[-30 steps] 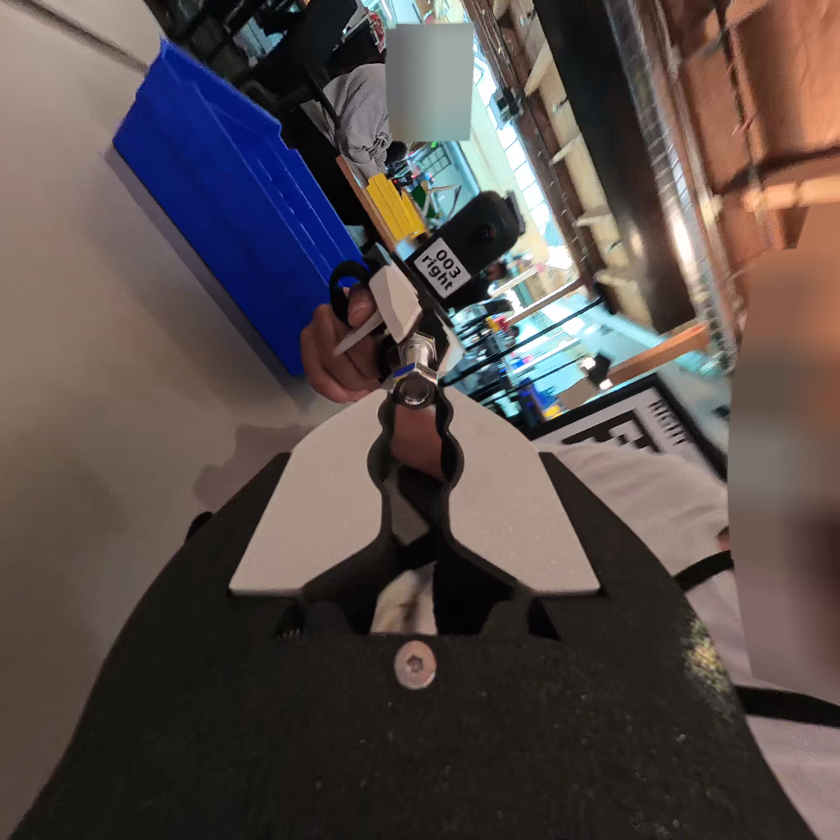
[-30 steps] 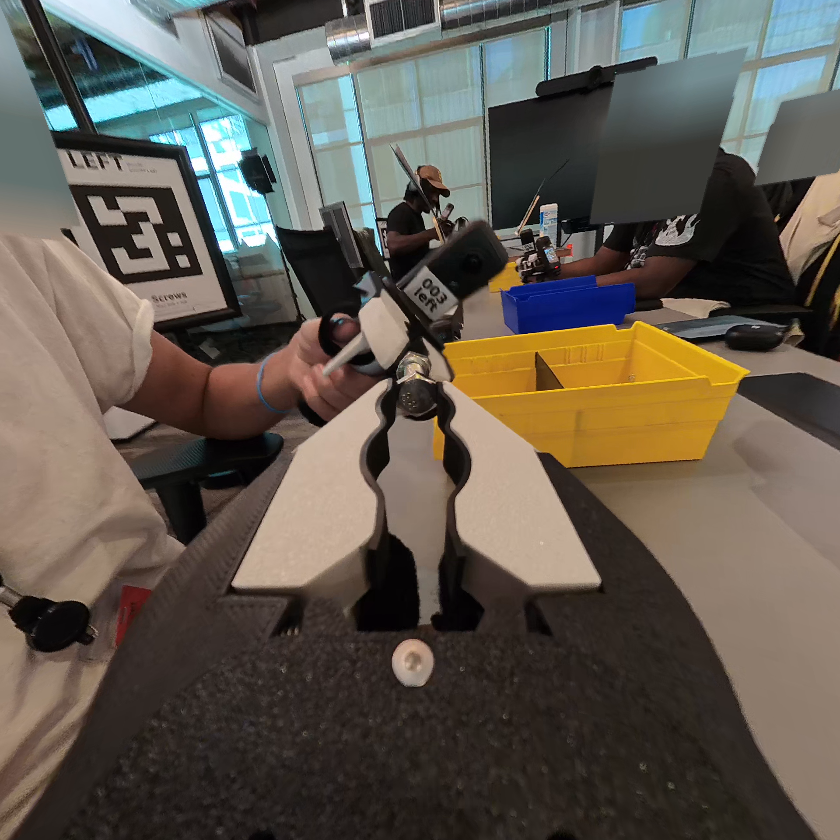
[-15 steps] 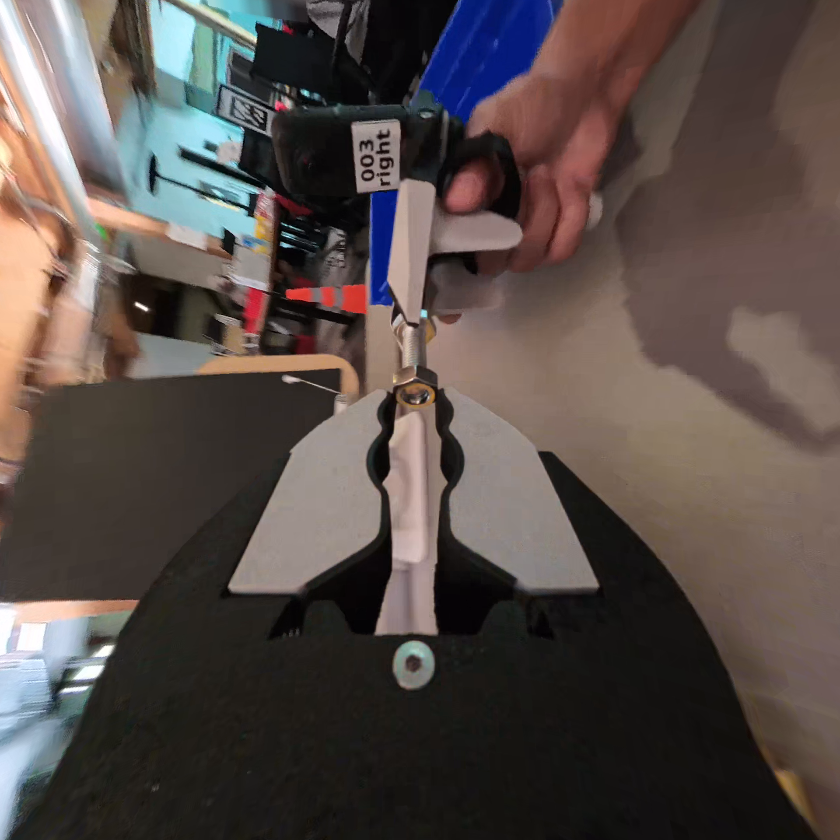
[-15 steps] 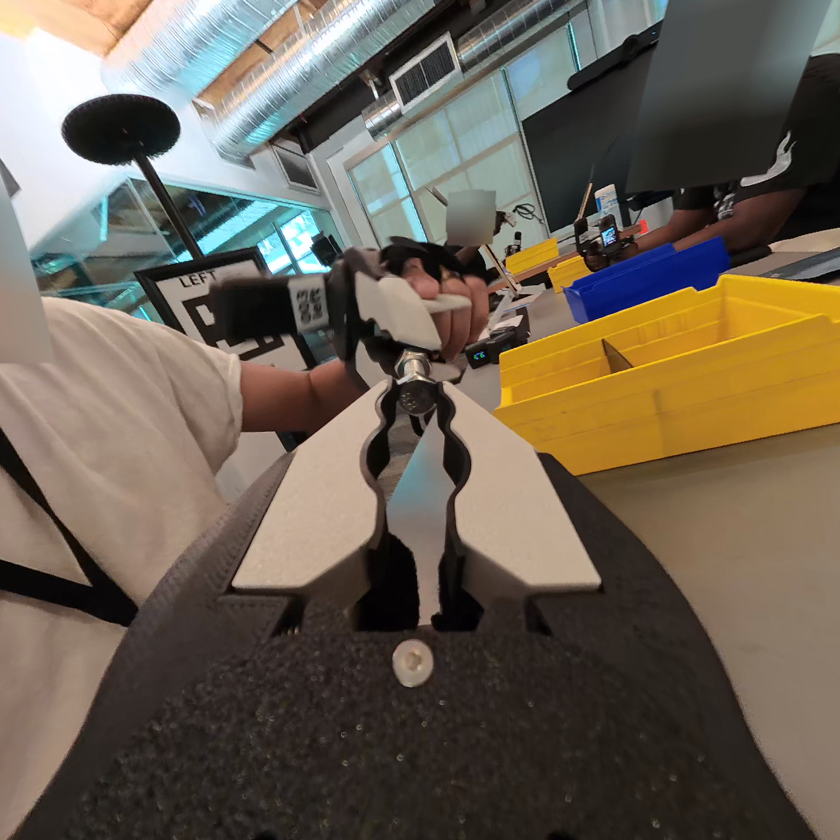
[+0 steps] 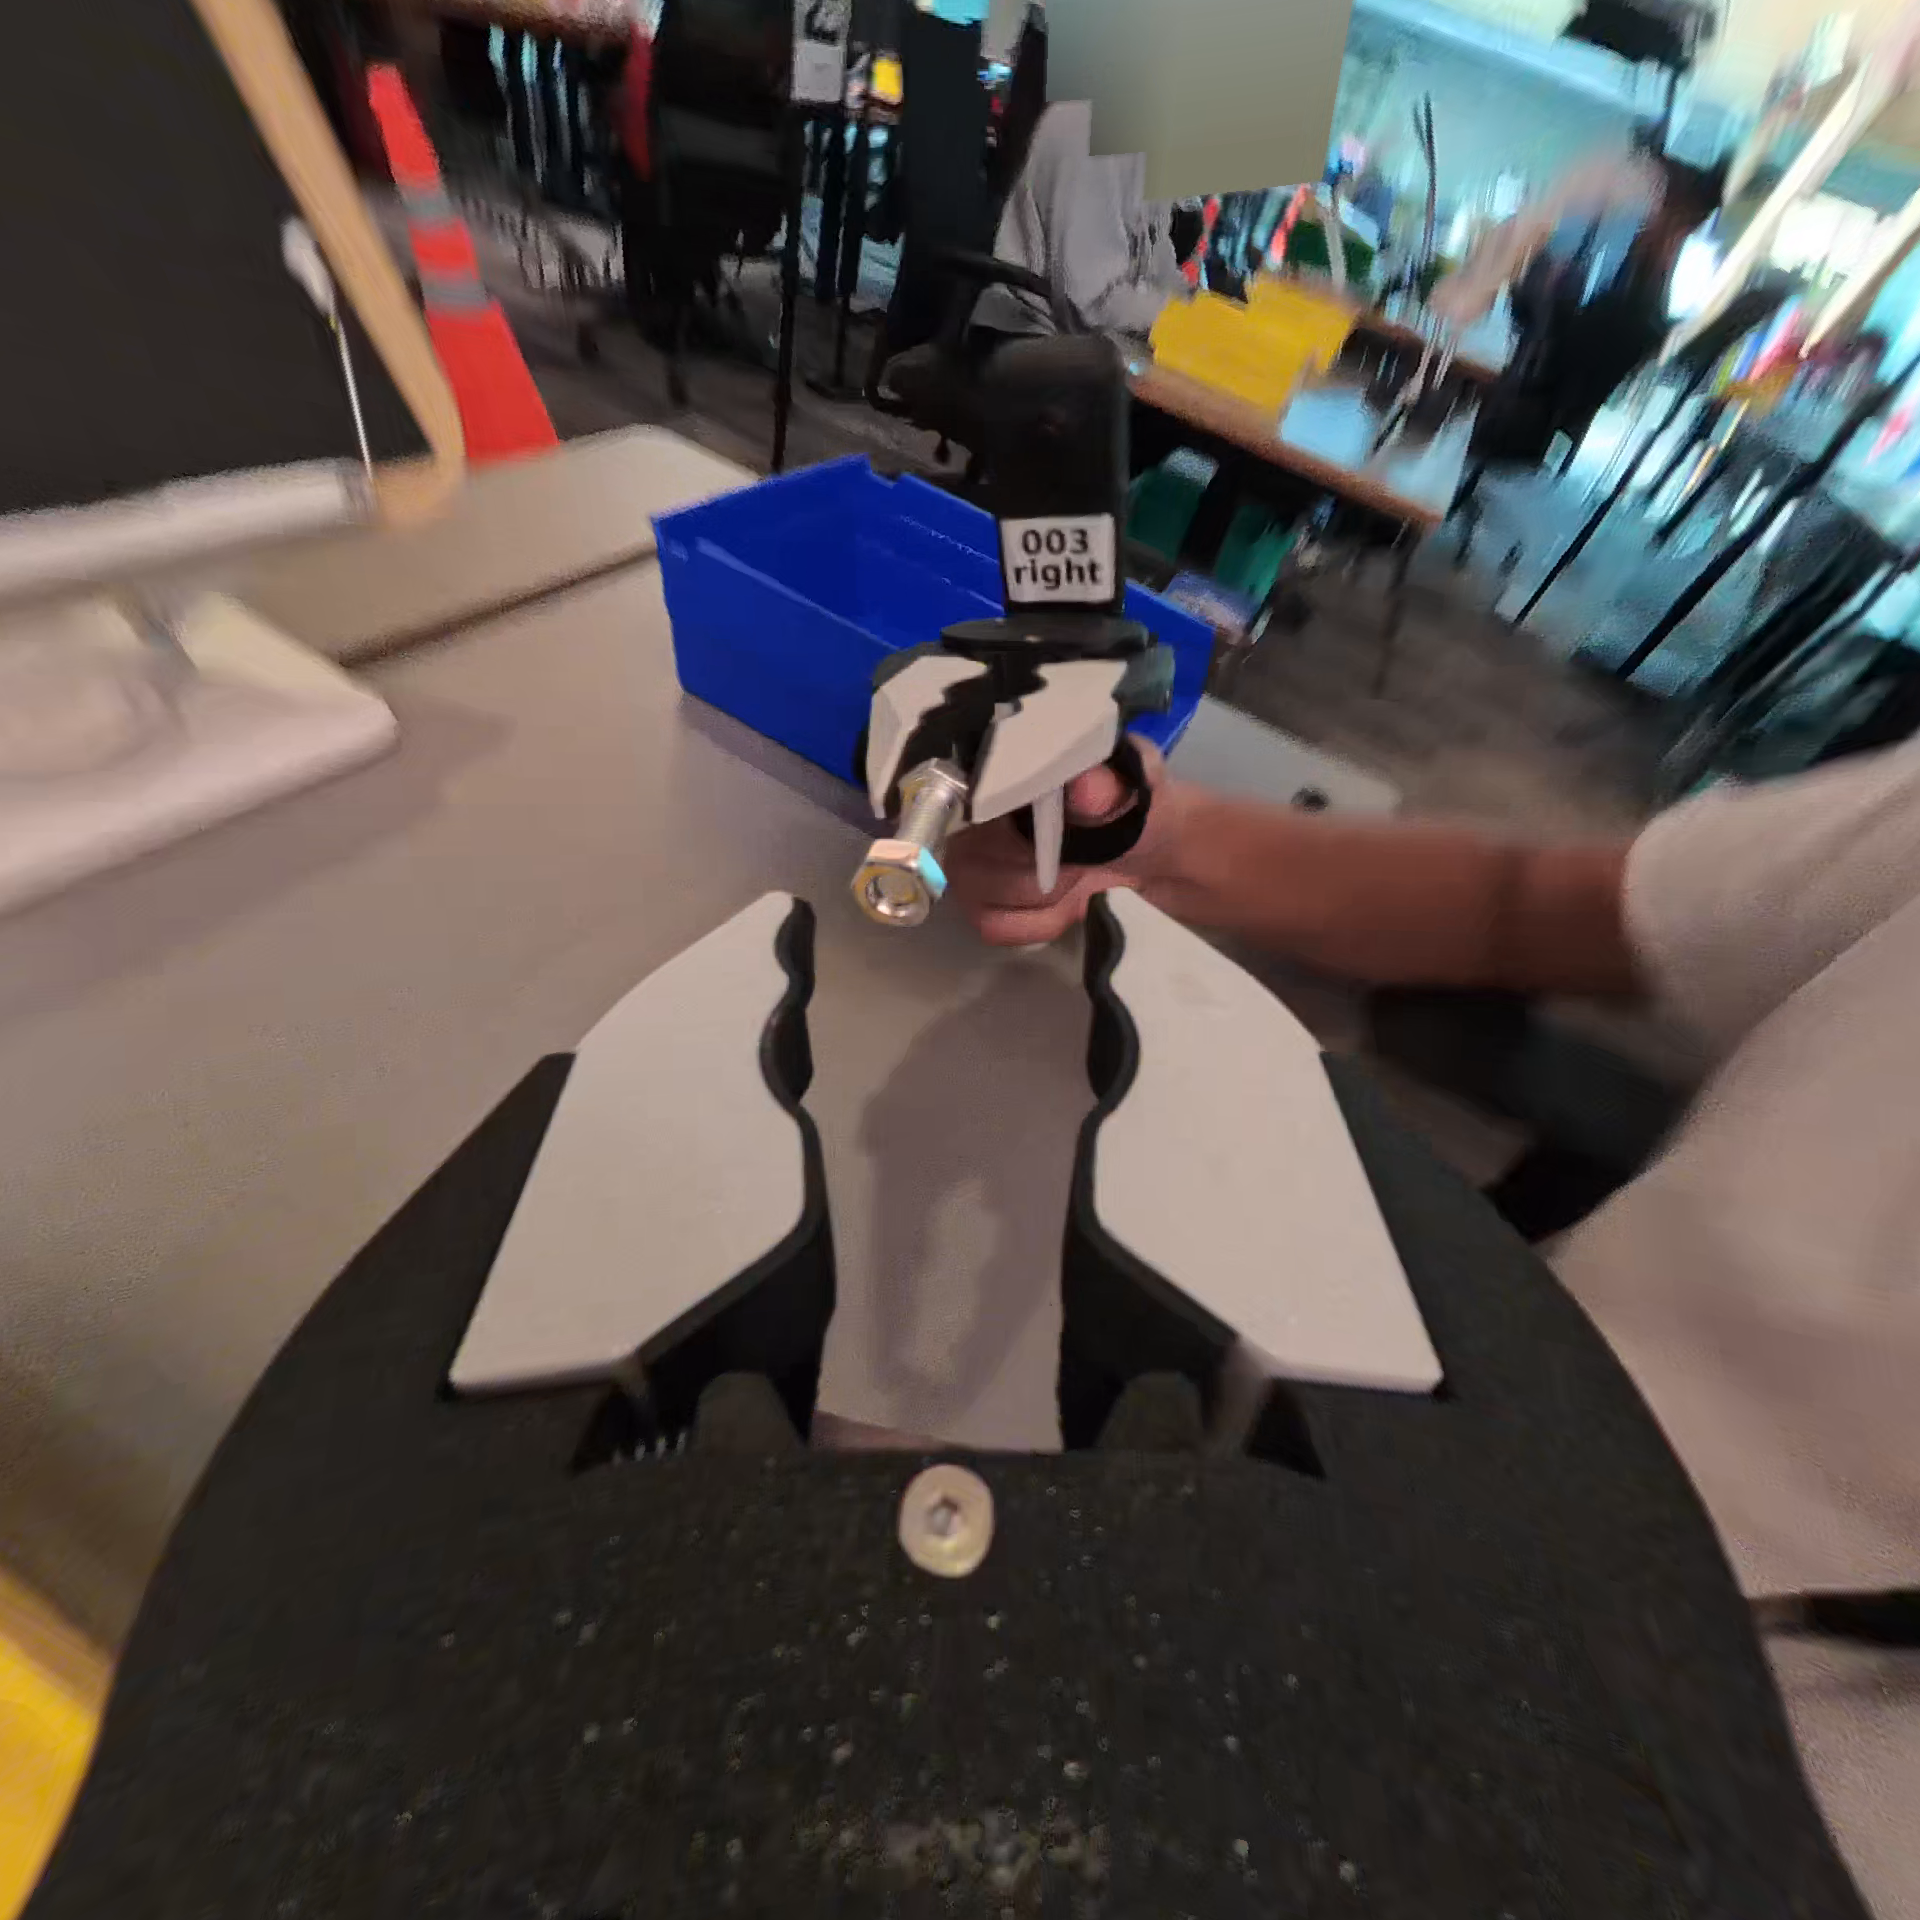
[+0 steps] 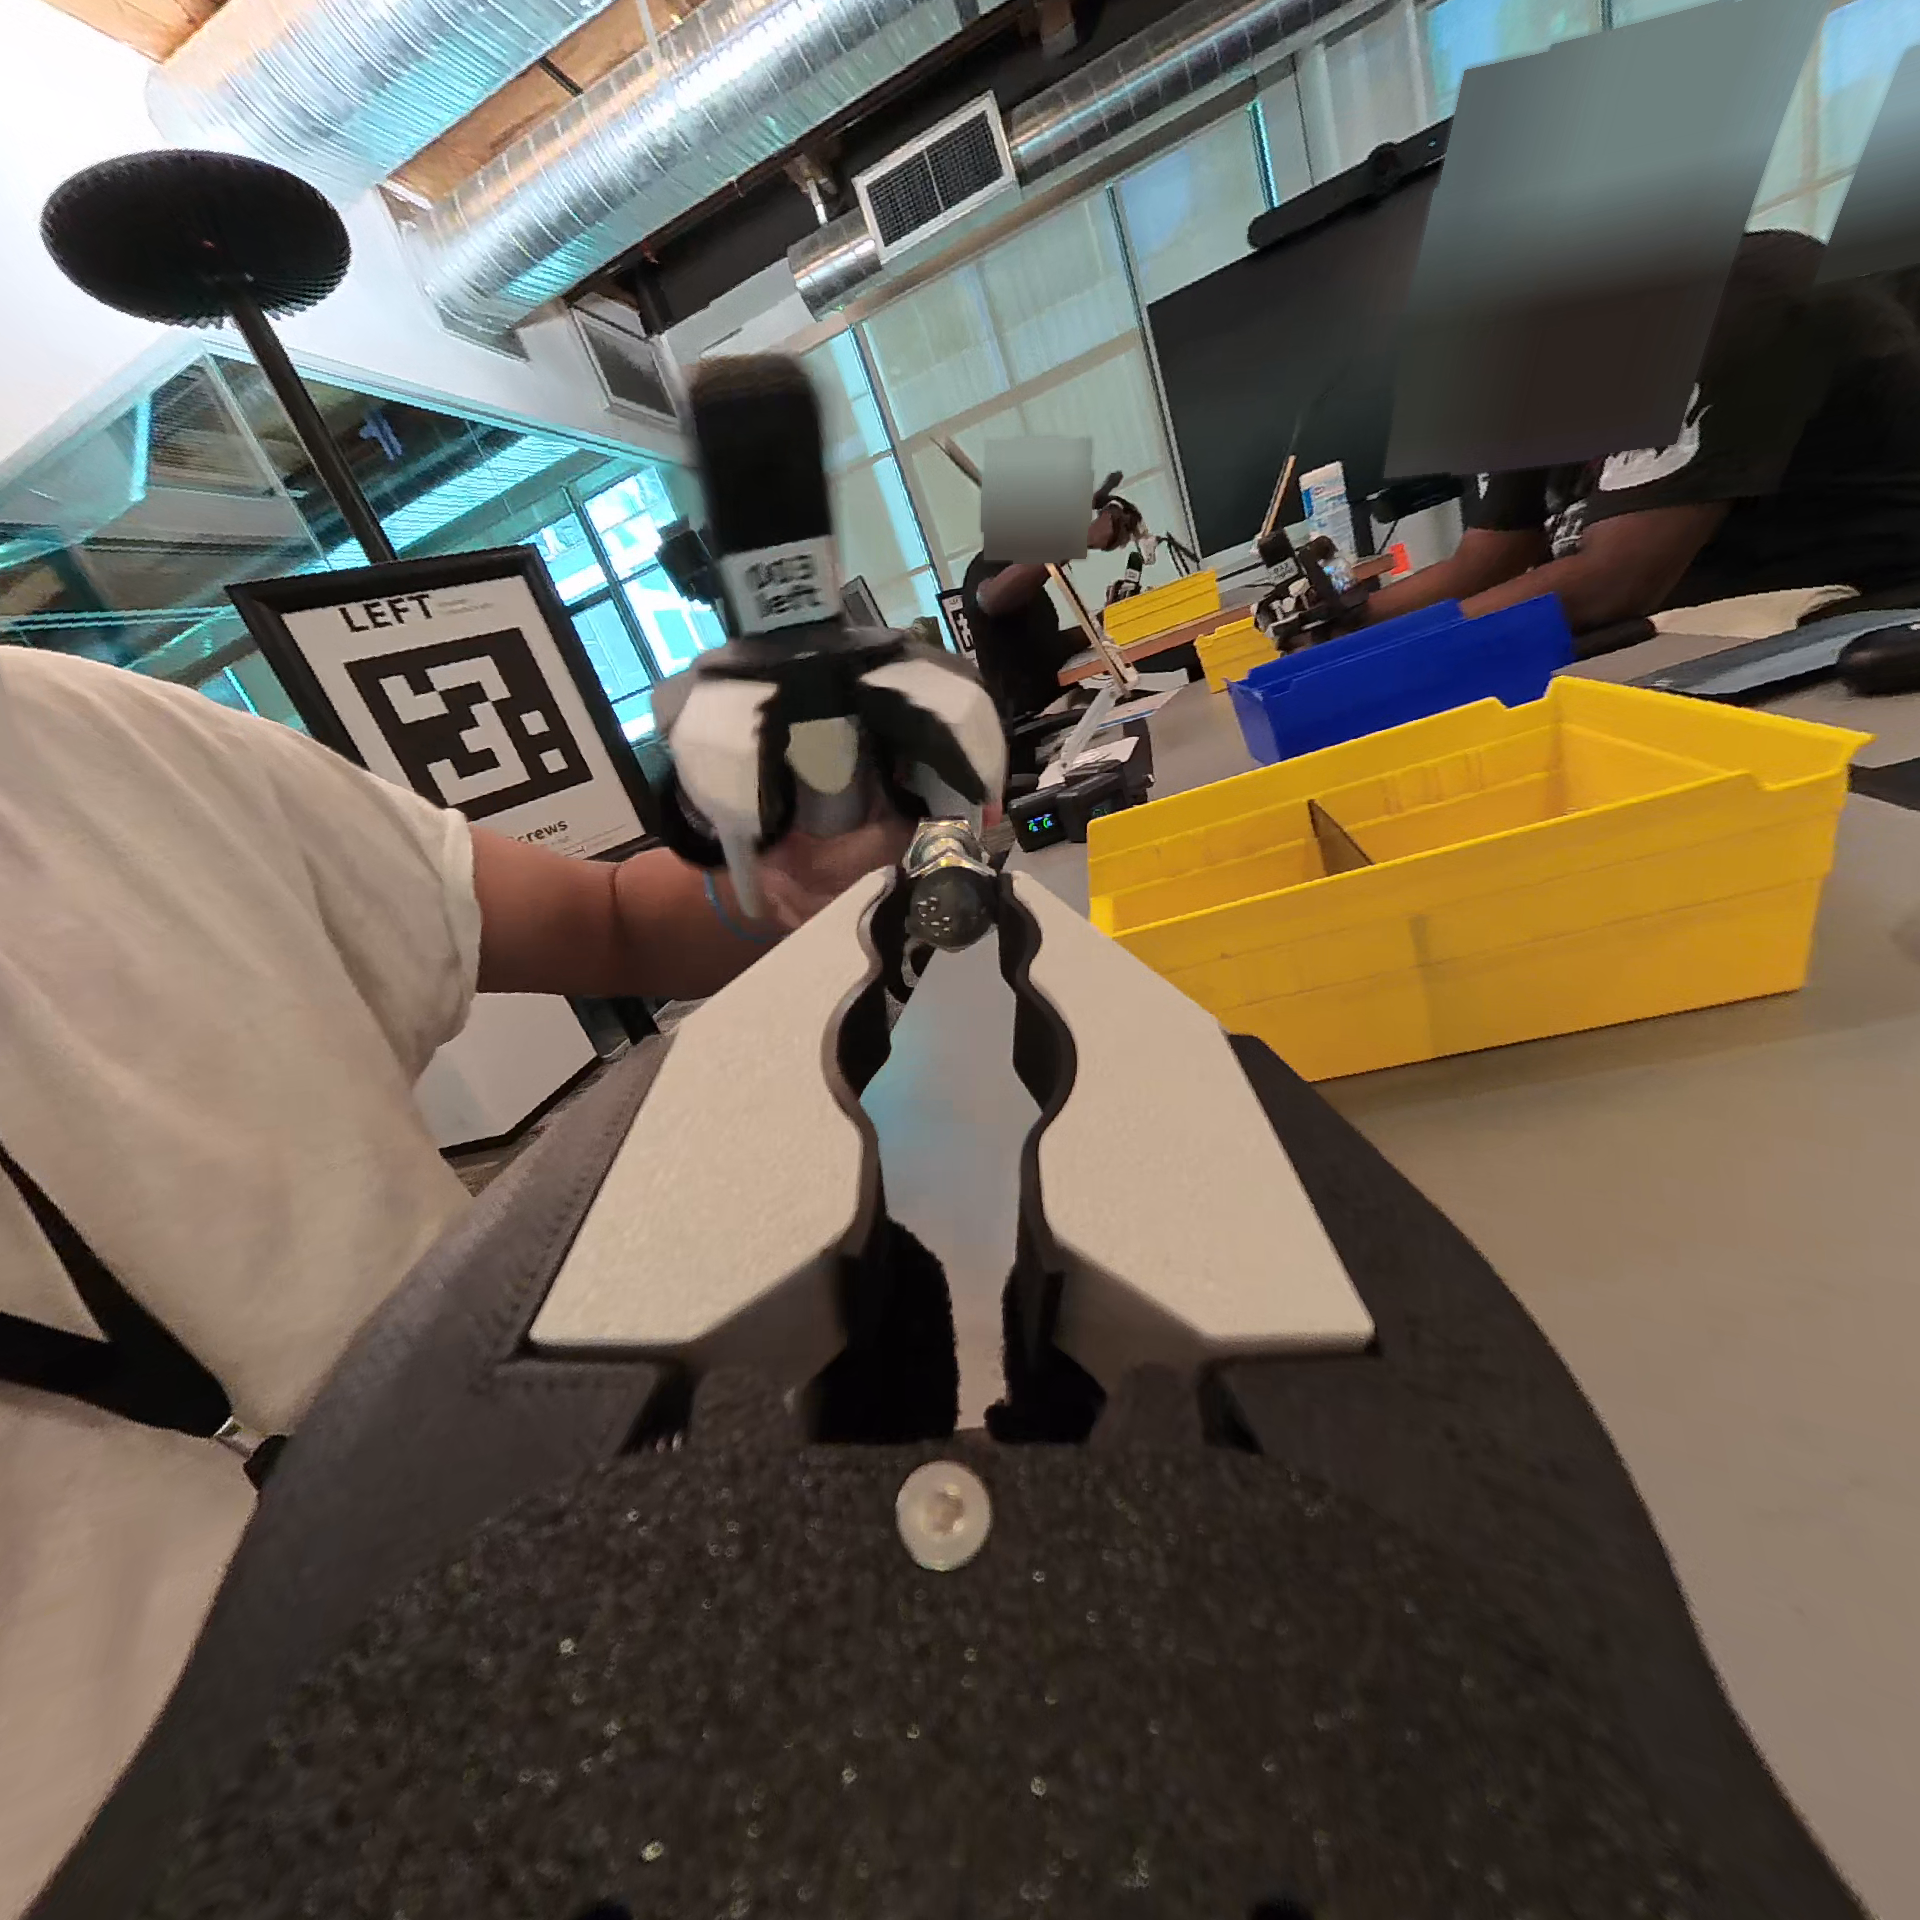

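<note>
Over grey counter (image 5: pixel 312 935), blue bin (image 5: pixel 790 623) behind, yellow bin (image 6: pixel 1455 883) to side; left tool (image 5: pixel 945 935) spread wide, grips nothing; right tool (image 6: pixel 948 914) pinches bolt (image 5: pixel 925 810) by head, nut (image 5: pixel 896 881) on free end, just beyond left fingertips; judgement: keep bolt steady and level, square jaws on nut flats

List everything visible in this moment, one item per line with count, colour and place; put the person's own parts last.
bolt: one, silver, clamped by its head end in the right hand-held gripper
nut: one, silver, threaded on the bolt's free end
yellow bin: one, divided, on the table right of the right hand-held gripper
blue bin: one, on the table behind the right hand-held gripper
table: one, grey
traffic cone: one, orange, on the floor beyond the table
marker board: one, black and white, framed, behind the person's arm
left hand-held gripper: open, nothing between its fingers
right hand-held gripper: shut on the bolt
</note>
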Demonstrator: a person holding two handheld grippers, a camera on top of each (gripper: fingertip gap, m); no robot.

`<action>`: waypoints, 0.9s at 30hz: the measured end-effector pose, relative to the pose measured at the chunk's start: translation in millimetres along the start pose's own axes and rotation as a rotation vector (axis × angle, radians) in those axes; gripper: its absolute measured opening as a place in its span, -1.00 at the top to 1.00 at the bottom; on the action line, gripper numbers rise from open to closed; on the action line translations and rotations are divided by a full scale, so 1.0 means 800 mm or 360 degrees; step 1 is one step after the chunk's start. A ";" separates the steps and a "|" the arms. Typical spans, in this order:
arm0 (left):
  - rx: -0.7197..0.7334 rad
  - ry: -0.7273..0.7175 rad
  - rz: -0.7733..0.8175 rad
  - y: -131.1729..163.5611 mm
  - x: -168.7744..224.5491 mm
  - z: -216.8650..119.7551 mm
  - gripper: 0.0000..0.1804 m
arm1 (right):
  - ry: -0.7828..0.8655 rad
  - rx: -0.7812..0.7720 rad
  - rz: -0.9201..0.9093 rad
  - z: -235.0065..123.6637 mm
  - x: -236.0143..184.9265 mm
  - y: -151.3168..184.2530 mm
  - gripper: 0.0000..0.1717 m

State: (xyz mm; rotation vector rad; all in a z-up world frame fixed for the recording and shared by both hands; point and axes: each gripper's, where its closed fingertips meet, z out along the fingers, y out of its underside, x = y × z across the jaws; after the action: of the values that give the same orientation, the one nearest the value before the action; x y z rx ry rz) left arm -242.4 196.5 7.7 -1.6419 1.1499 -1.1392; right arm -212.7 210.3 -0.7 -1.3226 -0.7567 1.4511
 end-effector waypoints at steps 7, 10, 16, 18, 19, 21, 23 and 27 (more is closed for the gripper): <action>-0.0097 0.0255 -0.1233 -0.004 -0.006 0.009 0.44 | -0.0001 -0.0035 0.0012 0.003 0.002 0.008 0.80; -0.0142 0.0363 -0.1430 0.000 -0.004 0.015 0.44 | -0.0005 -0.0039 -0.0001 0.003 0.000 0.007 0.80; -0.0183 0.0497 -0.1672 0.011 -0.003 0.022 0.61 | -0.0008 -0.0048 -0.0014 0.005 -0.002 0.008 0.80; -0.0170 0.0517 -0.1729 0.011 -0.008 0.022 0.80 | -0.0016 -0.0045 -0.0014 0.005 -0.003 0.009 0.80; -0.0175 0.0536 -0.1721 0.011 -0.008 0.022 0.80 | -0.0016 -0.0044 -0.0014 0.005 -0.003 0.008 0.80; -0.0180 0.0535 -0.1640 0.011 -0.007 0.022 0.80 | -0.0014 -0.0044 -0.0019 0.005 -0.004 0.008 0.80; -0.0182 0.0472 -0.1368 0.009 -0.006 0.022 0.80 | -0.0027 -0.0026 0.0000 0.005 -0.005 0.005 0.80; -0.0260 0.0185 -0.0282 0.005 -0.006 0.023 0.81 | -0.0056 0.0020 0.0070 0.004 -0.005 0.001 0.80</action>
State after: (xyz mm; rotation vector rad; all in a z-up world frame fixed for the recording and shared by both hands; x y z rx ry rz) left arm -226.7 202.5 -1.6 -1.8526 1.2172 -1.2958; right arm -216.4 206.9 0.6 -1.3149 -0.7441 1.5152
